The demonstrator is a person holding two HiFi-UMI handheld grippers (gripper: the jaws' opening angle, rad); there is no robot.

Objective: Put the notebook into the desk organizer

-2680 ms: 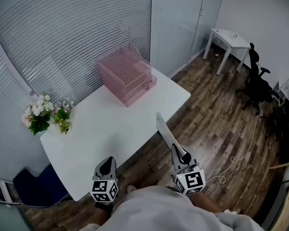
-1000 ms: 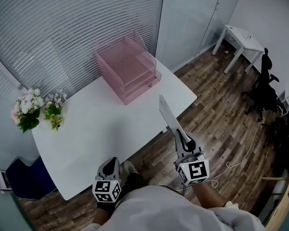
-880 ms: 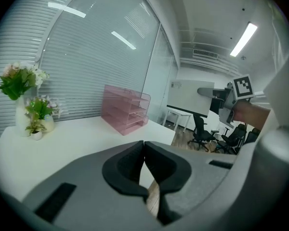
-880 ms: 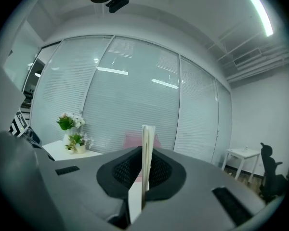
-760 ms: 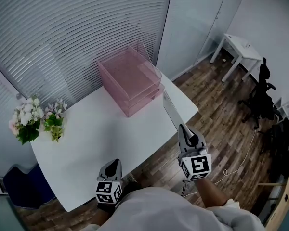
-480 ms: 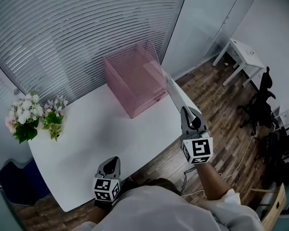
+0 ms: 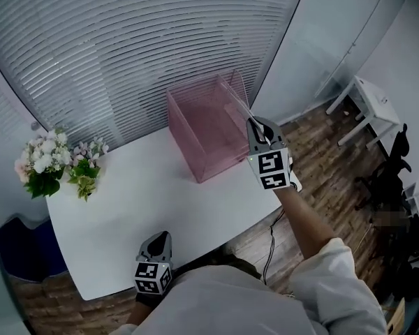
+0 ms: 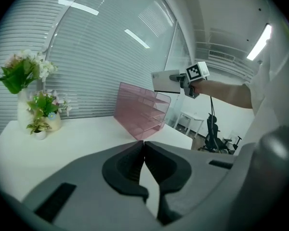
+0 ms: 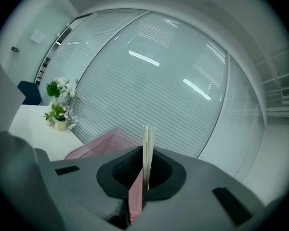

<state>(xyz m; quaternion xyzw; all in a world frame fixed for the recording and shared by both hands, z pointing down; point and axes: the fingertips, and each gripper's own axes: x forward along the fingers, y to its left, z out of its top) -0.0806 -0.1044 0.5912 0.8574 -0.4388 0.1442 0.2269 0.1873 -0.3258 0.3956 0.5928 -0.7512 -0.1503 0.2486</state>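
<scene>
The right gripper (image 7: 254, 125) is clamped on the notebook (image 7: 238, 110), holding it in the air over the organizer (image 7: 208, 135), above its upper right corner and clear of the top tier. In the left gripper view the notebook (image 8: 164, 82) is a thin, pale rectangular slab that sticks out level from the right gripper (image 8: 179, 81), above the organizer (image 8: 139, 110) and apart from it. In the right gripper view it stands edge-on between the dark pads: a narrow strip of pale page edges (image 9: 147, 146), with a pinkish face showing low between the jaws. The organizer itself is a pink mesh stack of trays that sits at the far side of the white table (image 7: 140, 197), its open fronts toward the table's right end. The left gripper (image 7: 158, 239) hangs at the table's near edge, well away from the organizer, its jaws pressed together with nothing between them. Potted flowers (image 7: 56, 166) stand far to the organizer's left, at the table's other end.
</scene>
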